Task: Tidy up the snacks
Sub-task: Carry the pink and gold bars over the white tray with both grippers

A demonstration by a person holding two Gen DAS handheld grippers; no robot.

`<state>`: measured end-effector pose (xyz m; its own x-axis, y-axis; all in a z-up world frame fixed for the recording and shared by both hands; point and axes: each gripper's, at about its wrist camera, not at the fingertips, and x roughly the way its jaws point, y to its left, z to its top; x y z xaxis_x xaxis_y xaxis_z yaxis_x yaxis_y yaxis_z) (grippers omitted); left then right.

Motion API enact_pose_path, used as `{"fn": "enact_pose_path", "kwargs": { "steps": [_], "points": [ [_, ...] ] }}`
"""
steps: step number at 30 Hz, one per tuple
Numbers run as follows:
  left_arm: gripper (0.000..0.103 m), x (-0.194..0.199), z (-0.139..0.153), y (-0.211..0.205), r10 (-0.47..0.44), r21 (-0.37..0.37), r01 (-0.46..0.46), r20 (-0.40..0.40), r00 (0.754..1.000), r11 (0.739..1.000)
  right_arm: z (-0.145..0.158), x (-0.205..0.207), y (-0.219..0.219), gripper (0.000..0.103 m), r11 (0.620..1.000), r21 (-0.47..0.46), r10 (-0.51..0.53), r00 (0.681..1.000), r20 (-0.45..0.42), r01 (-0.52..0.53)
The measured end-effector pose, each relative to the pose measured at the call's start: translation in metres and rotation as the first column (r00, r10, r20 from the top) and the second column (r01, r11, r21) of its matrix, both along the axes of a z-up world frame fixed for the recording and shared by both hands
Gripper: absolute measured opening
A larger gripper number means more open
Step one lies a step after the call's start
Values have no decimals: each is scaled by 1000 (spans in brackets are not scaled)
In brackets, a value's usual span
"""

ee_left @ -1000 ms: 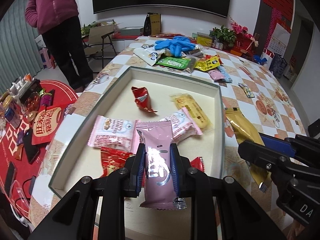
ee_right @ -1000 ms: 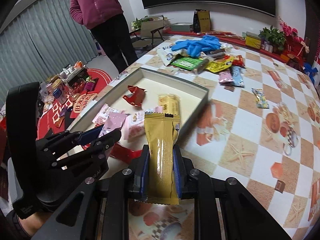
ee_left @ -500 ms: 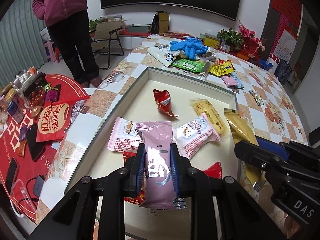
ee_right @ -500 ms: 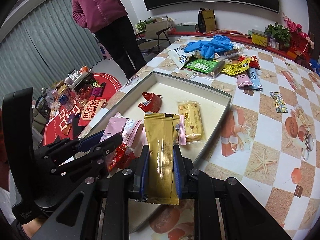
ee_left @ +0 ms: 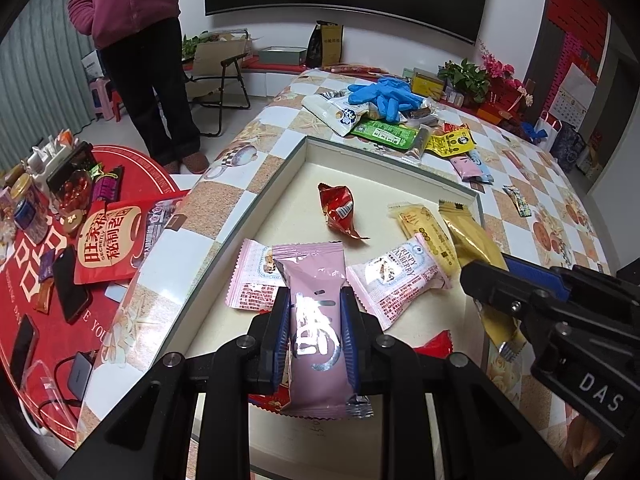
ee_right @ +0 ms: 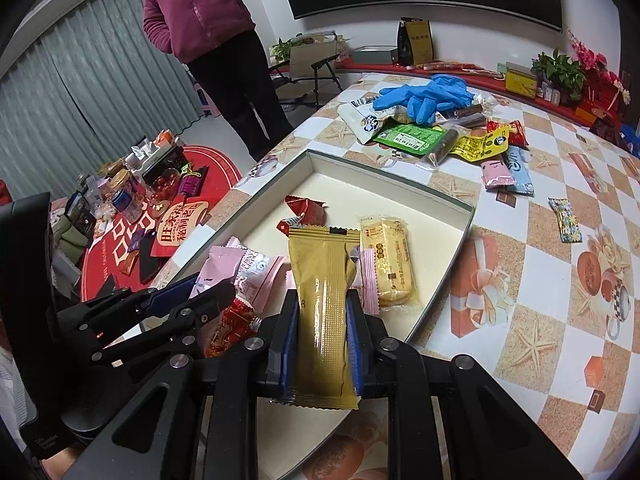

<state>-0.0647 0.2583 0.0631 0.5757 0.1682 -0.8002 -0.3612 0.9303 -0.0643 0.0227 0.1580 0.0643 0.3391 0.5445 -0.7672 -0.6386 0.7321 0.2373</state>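
The left claw (ee_left: 314,328) was clamped tight on a pink snack packet (ee_left: 316,320), blue pads pressing both long edges, the packet standing lengthwise between them and poking out front and back. It hung over the near end of the shallow cream tray (ee_left: 296,168), above the loose snacks lying there. Over on the other side, the right claw (ee_right: 322,336) had its own catch: a gold snack packet (ee_right: 323,320), pinched at both edges the same way, held over the tray's near right part (ee_right: 460,248).

Down in the tray, a crumpled red wrapper (ee_left: 338,210) sat near the middle, well apart from the walls. A yellow biscuit pack (ee_right: 386,264) lay flat just beyond the gold packet's tip. A pink cranberry bar (ee_left: 396,276) lay tilted between the two claws, and a second pink-and-white pack (ee_left: 254,276) lay beside the left claw's packet, partly under it. A red packet (ee_right: 230,328) peeked out below the left claw's fingers.

Beyond the tray's far wall, on the checkered surface (ee_right: 540,320), sat a heap of waiting snacks: a green pouch (ee_right: 412,138), a yellow pouch (ee_right: 480,146), with blue gloves (ee_right: 428,94) draped on top. A small patterned candy pack (ee_right: 564,220) lay alone to the right.
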Motion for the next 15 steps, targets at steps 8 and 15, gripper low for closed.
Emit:
{"fn": "enact_pose_path", "kwargs": {
  "steps": [8,15],
  "points": [
    [26,2,0,11,16,-3,-16,-14,1000,1000,2,5,13,23,1000,-17,12,1000,19,-12],
    [26,3,0,16,18,-4,-19,-17,1000,1000,5,10,20,23,1000,-20,14,1000,28,-14]
  ]
}}
